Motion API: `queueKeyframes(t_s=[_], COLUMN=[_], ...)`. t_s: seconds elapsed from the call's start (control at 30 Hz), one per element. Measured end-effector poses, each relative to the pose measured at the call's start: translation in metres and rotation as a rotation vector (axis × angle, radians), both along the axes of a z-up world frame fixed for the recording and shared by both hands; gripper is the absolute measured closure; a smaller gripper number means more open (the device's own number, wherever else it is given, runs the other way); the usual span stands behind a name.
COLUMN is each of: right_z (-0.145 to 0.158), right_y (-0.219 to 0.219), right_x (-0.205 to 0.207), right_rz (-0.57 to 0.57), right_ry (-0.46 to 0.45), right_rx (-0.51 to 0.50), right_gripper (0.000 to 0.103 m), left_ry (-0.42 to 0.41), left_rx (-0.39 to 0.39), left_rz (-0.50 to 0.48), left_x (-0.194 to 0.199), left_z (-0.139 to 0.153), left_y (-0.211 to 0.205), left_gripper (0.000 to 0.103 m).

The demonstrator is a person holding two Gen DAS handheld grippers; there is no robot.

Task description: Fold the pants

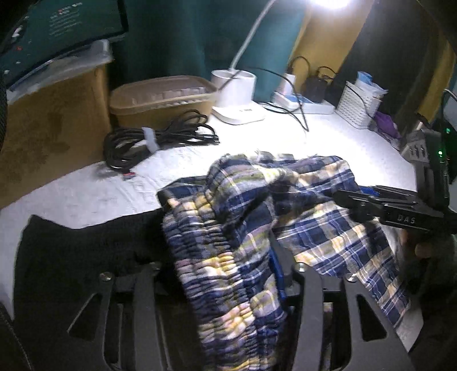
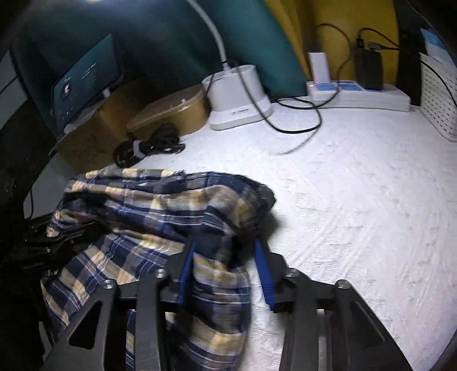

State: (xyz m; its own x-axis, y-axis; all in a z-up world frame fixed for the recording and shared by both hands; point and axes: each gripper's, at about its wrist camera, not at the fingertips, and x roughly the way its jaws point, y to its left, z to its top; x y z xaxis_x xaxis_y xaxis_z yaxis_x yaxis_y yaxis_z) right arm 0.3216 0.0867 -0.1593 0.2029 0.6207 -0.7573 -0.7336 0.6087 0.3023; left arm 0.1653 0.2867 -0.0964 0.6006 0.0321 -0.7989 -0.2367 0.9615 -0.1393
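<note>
Nearby, brown tub [image 1: 162, 98], contents unclear.

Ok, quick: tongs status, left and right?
Left tongs: open, pants waistband draped between them.
Right tongs: open, pants between, not clamped.

"DAS" stands in pale letters on the right hand-held gripper [image 1: 342, 197], black body. Monitor [image 1: 57, 25] txt too blurred to read.
</note>
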Motion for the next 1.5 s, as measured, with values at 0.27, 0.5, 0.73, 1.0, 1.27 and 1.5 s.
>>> queueKeyframes(t_s=[0.27, 0.5, 0.73, 1.0, 1.27, 1.5], right_z=[0.006, 0.012, 0.023, 0.01, 0.003, 0.011], right_y=[-0.015, -0.029, -0.035, -0.031, -0.029, -0.033], right_x=[-0.001, 0.001, -0.001, 0.01, 0.015, 0.01], right_rz=[-0.041, -0.075, -0.102, -0.123, -0.131, -0.145], right_ry=[-0.035, -0.051, -0.095, -0.089, -0.084, -0.099], right_rx=[-0.017, -0.021, -0.021, -0.046, -0.062, -0.069], right_gripper=[0.05, 0.047, 0.047, 0.037, 0.032, 0.032], left_ry=[-0.02, -0.109, -0.048, 0.005, 0.019, -0.018], left_rx=[0.037, 0.096, 0.103, 0.135, 0.183, 0.122], left_rz=[0.071, 0.118, 0.13, 0.118, 0.115, 0.154], left_x=[-0.011, -0.019, -0.003, 0.008, 0.016, 0.006], left_z=[0.017, 0.049, 0.032, 0.008, -0.005, 0.011], left_y=[0.008, 0.01, 0.021, 0.028, 0.035, 0.038], left_gripper=[0.034, 0.034, 0.034, 0.033, 0.032, 0.032])
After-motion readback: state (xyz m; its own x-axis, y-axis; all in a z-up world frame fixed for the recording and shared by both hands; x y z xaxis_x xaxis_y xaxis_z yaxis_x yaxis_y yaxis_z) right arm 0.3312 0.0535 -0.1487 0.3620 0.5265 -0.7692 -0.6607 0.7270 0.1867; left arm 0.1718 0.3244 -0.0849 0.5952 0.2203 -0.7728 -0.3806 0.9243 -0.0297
